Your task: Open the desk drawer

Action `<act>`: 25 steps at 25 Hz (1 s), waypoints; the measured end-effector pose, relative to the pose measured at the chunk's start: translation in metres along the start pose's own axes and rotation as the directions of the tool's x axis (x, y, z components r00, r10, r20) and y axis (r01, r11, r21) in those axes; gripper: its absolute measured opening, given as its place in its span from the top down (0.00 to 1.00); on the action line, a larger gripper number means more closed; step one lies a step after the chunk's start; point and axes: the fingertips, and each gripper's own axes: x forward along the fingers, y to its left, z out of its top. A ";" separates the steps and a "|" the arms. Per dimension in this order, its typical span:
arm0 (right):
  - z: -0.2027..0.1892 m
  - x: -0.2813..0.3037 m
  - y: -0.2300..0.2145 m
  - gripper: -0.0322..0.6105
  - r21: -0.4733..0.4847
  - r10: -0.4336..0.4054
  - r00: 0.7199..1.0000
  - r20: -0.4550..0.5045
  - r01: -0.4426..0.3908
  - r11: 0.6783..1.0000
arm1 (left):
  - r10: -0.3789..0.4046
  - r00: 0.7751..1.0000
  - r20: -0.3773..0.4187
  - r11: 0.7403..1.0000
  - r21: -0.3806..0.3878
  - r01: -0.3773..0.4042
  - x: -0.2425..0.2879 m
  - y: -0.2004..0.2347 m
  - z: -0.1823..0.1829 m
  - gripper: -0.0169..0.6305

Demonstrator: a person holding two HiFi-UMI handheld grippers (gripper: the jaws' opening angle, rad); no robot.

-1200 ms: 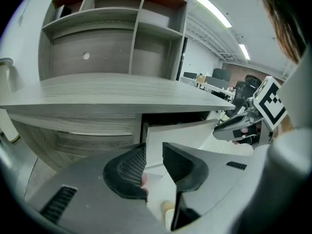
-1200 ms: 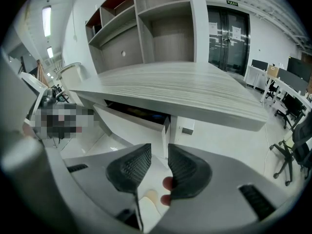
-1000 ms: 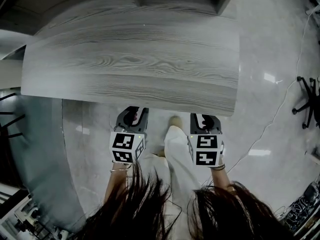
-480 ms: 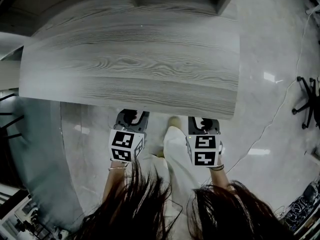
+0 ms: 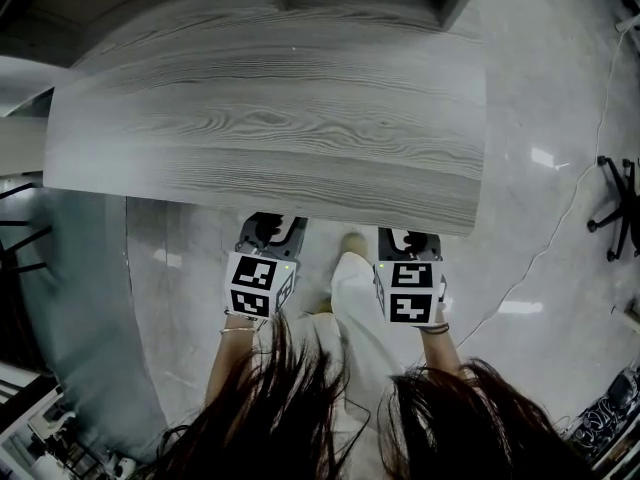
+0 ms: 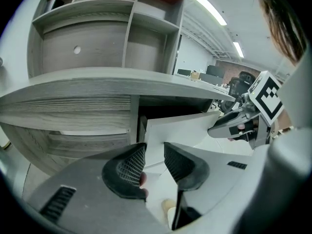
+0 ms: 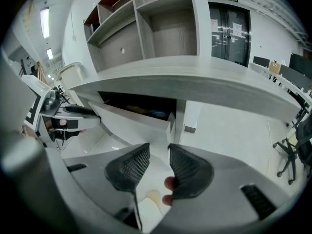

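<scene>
A white drawer [image 6: 180, 126] stands pulled out partway beneath the grey wood desk top [image 5: 270, 118]; the head view hides it under the top. Its dark inside shows in the right gripper view above the drawer front [image 7: 131, 121]. My left gripper [image 6: 155, 152] is just short of the drawer's left corner. Its jaws have just been opening and stand apart, pressing on nothing. My right gripper [image 7: 159, 155] is open too, in front of the drawer's right corner. In the head view, the left gripper [image 5: 272, 228] and the right gripper [image 5: 408, 240] both reach under the desk's front edge.
A shelf unit [image 6: 107, 33] rises at the back of the desk. The person's white trouser leg and shoe [image 5: 350, 258] are between the grippers. An office chair base [image 5: 615, 203] and a thin cable [image 5: 560, 218] lie on the glossy floor at right. A curved grey panel [image 5: 80, 298] stands at left.
The left gripper has edged slightly to the right along the desk's front edge. The right gripper has kept its place.
</scene>
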 end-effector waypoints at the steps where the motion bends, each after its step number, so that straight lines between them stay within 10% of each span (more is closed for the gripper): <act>1: 0.000 0.000 0.000 0.77 0.003 -0.005 1.000 0.003 0.005 1.000 | 0.002 1.000 0.002 1.000 0.003 -0.002 0.000 0.000 0.000 0.80; 25: -0.013 -0.007 0.006 0.77 0.048 -0.080 0.996 0.037 0.078 0.996 | 0.018 0.999 0.031 0.999 -0.032 -0.017 -0.010 -0.004 -0.011 0.81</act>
